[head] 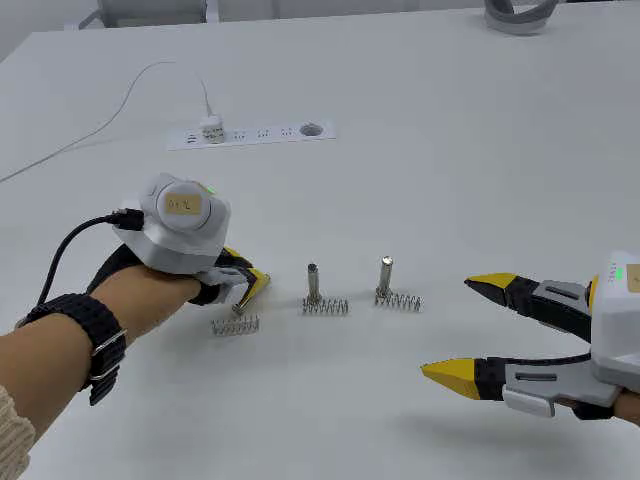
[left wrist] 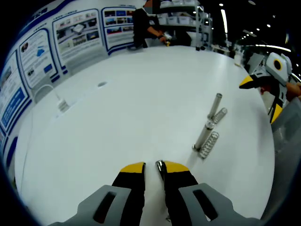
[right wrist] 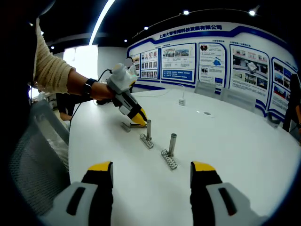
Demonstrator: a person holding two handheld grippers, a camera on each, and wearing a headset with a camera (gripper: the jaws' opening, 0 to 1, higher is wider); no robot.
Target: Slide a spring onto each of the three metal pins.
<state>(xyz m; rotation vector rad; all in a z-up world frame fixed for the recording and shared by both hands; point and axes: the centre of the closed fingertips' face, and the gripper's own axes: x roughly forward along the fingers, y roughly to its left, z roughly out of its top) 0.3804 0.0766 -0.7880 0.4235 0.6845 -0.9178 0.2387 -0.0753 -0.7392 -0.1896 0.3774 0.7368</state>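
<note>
Three metal pins stand in a row on the white table, each with a spring lying at its foot. The middle pin point(head: 313, 281) has a spring point(head: 325, 307), and the right pin point(head: 385, 274) has a spring point(head: 398, 300). My left gripper point(head: 255, 287) comes down over the left pin point(left wrist: 160, 165); its jaws are nearly together, with the pin top held between the tips. The third spring point(head: 235, 325) lies just in front of it. My right gripper point(head: 465, 328) hovers wide open to the right of the row, holding nothing point(right wrist: 151, 165).
A white power strip point(head: 250, 133) with a plugged-in adapter and cable lies farther back. A grey object point(head: 520, 15) sits at the far right edge. A person point(left wrist: 141, 23) stands in the background beyond the table.
</note>
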